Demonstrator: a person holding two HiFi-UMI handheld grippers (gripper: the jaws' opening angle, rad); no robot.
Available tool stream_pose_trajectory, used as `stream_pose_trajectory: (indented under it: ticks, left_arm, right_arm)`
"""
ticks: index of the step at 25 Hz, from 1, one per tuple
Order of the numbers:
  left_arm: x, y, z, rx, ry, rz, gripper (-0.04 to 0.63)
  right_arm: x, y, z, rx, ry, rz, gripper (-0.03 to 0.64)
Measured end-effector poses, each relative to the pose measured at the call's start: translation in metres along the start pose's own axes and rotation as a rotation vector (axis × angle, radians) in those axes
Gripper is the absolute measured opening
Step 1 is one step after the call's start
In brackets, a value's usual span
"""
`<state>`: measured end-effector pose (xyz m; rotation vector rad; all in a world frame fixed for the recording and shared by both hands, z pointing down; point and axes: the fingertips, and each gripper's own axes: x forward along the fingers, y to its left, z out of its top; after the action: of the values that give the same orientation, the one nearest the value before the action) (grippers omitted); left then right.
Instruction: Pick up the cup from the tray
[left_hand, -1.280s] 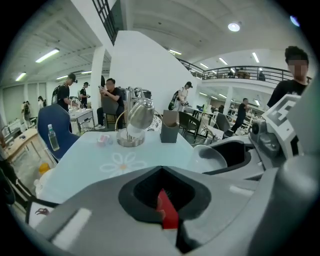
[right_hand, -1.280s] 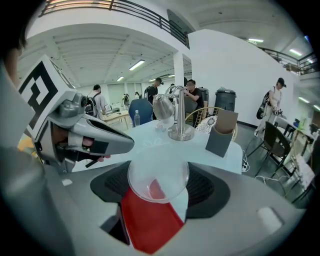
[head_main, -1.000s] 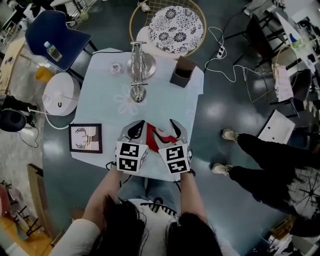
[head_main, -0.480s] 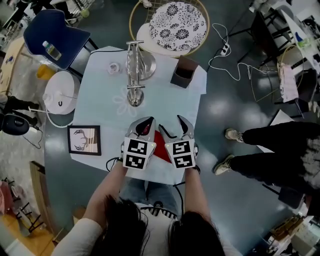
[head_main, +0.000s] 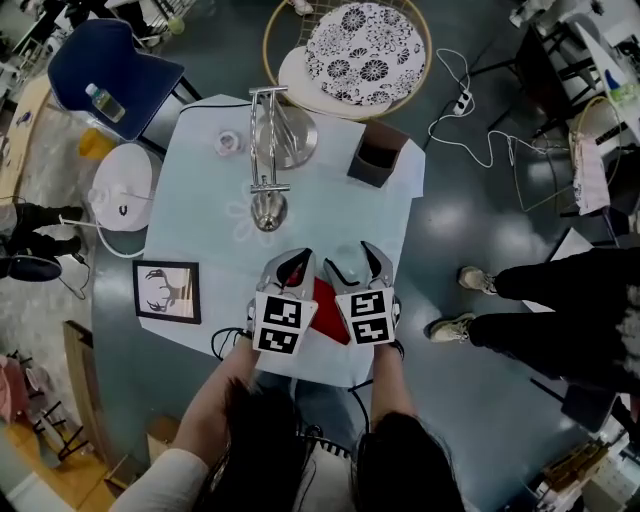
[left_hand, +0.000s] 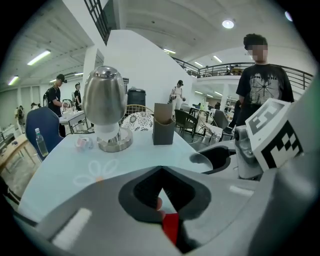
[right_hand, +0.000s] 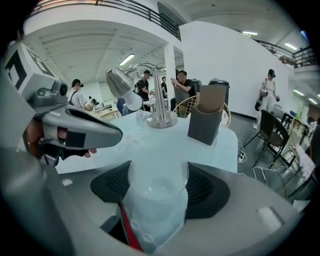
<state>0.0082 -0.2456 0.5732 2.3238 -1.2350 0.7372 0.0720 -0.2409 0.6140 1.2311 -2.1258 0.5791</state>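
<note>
A clear plastic cup (right_hand: 156, 192) sits upright between the jaws of my right gripper (right_hand: 157, 170), which is shut on it. In the head view the cup (head_main: 345, 268) shows faintly inside the right gripper (head_main: 350, 262), above the red tray (head_main: 325, 300). The tray lies at the table's near edge between both grippers. My left gripper (left_hand: 161, 172) has its jaws together, with a red strip of the tray (left_hand: 171, 227) pinched low between them. From above, the left gripper (head_main: 290, 265) sits at the tray's left side.
On the pale blue table (head_main: 200, 230) stand a metal lamp (head_main: 268, 150), a brown box (head_main: 375, 158), a small glass item (head_main: 229, 142) and a framed picture (head_main: 167, 291). A person's legs (head_main: 540, 300) are to the right. A white stool (head_main: 125, 185) stands at the left.
The cup stood free on the red tray one second ago; now the right gripper's jaws are shut on it. Both grippers have drawn slightly closer to the table's near edge.
</note>
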Motion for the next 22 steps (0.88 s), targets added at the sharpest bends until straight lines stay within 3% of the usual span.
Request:
stream_pose_trajectory:
  ticks: [13,22]
  left_arm:
    - [0.001,0.002,-0.01,-0.021,0.012,0.013,0.001]
    - [-0.012,0.0,0.003,-0.032,-0.024,0.01,0.001]
  right_arm:
    - [-0.001,0.001,-0.006,0.042,-0.048,-0.002,0.356]
    - [-0.029,0.001,0.02,0.023,-0.13,-0.023,0.377]
